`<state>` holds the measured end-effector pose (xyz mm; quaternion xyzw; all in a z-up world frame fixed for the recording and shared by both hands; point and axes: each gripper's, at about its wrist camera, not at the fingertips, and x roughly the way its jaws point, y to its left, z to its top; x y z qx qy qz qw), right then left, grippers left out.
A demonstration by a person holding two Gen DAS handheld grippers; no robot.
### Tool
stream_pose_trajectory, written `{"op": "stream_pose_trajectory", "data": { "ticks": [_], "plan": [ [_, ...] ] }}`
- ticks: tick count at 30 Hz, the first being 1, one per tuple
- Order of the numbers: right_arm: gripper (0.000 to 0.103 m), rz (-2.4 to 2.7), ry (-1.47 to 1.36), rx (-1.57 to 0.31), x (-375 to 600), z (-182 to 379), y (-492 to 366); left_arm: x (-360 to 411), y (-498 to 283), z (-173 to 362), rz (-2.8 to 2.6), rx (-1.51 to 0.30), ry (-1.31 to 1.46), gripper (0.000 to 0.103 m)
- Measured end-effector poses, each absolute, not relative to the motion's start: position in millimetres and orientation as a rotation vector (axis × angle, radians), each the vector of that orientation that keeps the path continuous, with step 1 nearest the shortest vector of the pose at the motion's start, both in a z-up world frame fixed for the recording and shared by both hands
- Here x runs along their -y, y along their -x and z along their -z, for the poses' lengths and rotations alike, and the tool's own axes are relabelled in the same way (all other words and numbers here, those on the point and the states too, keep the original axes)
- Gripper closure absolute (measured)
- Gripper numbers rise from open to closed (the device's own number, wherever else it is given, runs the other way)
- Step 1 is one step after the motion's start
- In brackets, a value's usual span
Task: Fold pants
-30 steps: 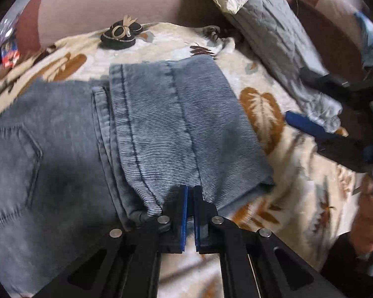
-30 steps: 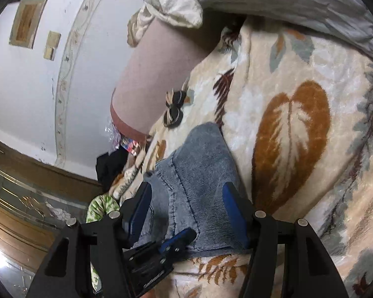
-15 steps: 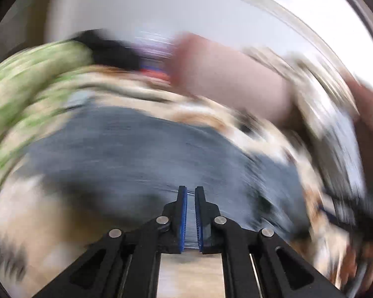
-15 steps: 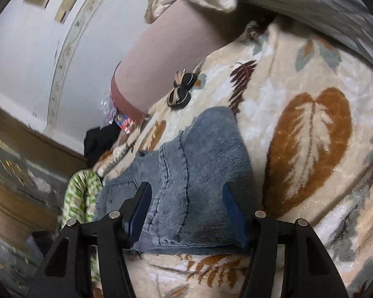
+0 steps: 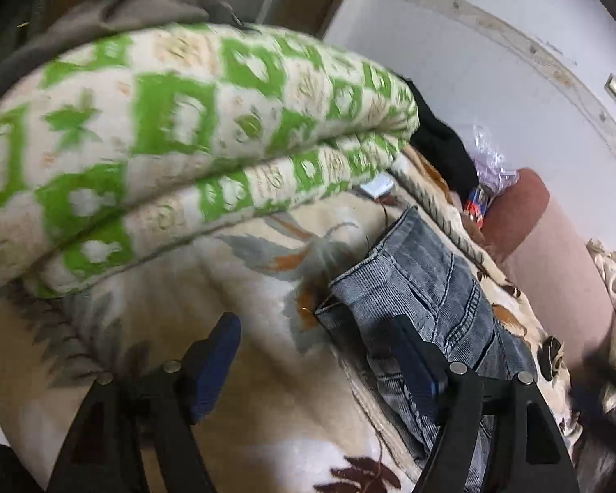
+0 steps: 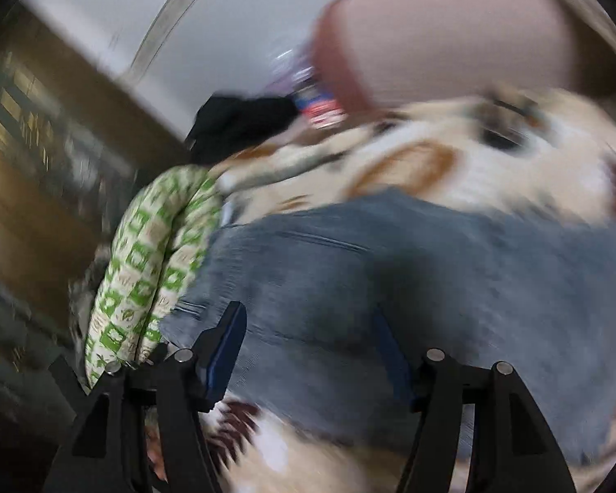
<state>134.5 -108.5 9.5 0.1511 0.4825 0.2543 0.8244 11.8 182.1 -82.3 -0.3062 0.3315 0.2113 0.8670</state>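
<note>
Leaf-patterned bedspread [image 5: 267,390] carries the folded jeans [image 5: 423,287] beside a folded green-checked blanket [image 5: 185,143] and a pink bolster [image 5: 554,263]. Left gripper [image 5: 316,361] and right gripper [image 6: 308,353] both spread wider, gripping nothing.

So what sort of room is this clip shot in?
Most likely a bedroom at home: jeans lie on a leaf-print blanket, with a folded green-and-cream quilt and a pink bolster stacked against a plain white wall.
</note>
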Motion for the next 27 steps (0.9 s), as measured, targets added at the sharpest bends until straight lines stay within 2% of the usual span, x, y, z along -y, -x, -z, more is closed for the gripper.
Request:
{"op": "stream_pose_trajectory", "data": {
  "ticks": [7, 10, 11, 13, 14, 18, 20, 23, 25, 27],
  "plan": [
    [0.037, -0.614, -0.064, -1.142, -35, -10, -205, -185, -48, 102, -0.368, -0.729, 0.646, 0.024],
    [0.038, -0.600, 0.053, -1.183, -77, 6, -228, -189, -54, 114, -0.315, -0.776, 0.732, 0.028],
    [0.038, -0.599, 0.081, -1.193, -86, 12, -233, -191, -55, 117, -0.304, -0.787, 0.753, 0.030],
    [0.037, -0.586, 0.161, -1.201, -109, 24, -242, -188, -58, 118, -0.289, -0.794, 0.736, 0.047],
    [0.037, -0.578, 0.206, -1.202, -118, 30, -246, -186, -61, 119, -0.268, -0.798, 0.730, 0.052],
    [0.038, -0.511, 0.350, -1.231, -138, 59, -255, -183, -63, 124, -0.251, -0.802, 0.748, 0.064],
    [0.038, -0.475, 0.392, -1.238, -140, 74, -258, -185, -64, 127, -0.244, -0.803, 0.770, 0.066],
    [0.039, -0.482, 0.323, -1.207, -130, 81, -259, -184, -64, 128, -0.228, -0.799, 0.781, 0.071],
    [0.062, -0.471, 0.292, -1.196, -122, 79, -259, -186, -65, 129, -0.211, -0.791, 0.804, 0.077],
    [0.078, -0.499, 0.244, -1.190, -114, 72, -258, -190, -64, 128, -0.204, -0.783, 0.817, 0.080]
  ]
}}
